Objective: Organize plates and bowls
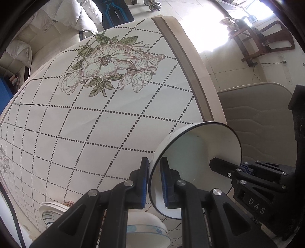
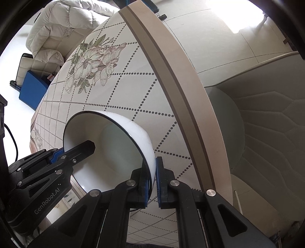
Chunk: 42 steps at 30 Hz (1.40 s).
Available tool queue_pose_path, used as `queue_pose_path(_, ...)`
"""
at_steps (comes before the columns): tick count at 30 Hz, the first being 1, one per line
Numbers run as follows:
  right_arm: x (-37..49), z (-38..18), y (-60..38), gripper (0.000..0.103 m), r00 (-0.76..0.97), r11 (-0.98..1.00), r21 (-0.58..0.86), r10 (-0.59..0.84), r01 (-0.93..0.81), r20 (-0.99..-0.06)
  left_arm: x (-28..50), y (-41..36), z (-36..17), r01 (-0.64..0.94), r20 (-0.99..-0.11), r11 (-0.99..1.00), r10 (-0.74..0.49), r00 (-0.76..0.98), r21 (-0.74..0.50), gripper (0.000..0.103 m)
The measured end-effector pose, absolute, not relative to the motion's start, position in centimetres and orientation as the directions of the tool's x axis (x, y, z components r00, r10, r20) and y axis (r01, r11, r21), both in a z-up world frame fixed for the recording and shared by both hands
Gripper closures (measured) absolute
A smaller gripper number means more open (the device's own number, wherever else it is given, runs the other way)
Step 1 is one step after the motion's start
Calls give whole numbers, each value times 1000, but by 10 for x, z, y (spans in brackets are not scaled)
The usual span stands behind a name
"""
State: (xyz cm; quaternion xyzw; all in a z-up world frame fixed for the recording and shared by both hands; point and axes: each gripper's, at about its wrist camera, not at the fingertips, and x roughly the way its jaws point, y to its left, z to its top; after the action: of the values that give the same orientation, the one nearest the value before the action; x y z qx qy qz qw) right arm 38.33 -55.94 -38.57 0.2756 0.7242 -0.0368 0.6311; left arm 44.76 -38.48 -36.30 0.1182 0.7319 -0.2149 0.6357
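A white bowl with a dark rim (image 1: 196, 158) is held tilted above the floral table (image 1: 95, 118) by both grippers. My left gripper (image 1: 154, 183) is shut on its near rim, one pad inside and one outside. My right gripper (image 2: 152, 183) is shut on the opposite rim of the same bowl (image 2: 122, 145); it also shows in the left wrist view (image 1: 244, 169). The left gripper also shows in the right wrist view (image 2: 63, 154). A white bowl with blue pattern (image 1: 146, 232) and stacked plates (image 1: 53, 211) sit below on the table.
The table's beige edge band (image 2: 183, 91) runs close to the right of the bowl. A padded grey chair (image 2: 266, 133) stands beyond that edge. A white duvet (image 1: 76, 15) and a wooden chair (image 1: 263, 38) are further off.
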Motion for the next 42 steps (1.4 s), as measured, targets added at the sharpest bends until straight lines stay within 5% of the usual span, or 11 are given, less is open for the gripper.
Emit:
queue_pose_path(16, 320, -325, -459, 95, -48, 879, 337, 373, 337, -926, 377, -288, -316, 425, -986, 893, -98, -134, -146, 93)
queue_pose_path(42, 280, -379, -393, 95, -181, 913, 283, 344, 295, -921, 325, -250, -364, 389, -975, 914, -27, -221, -114, 93)
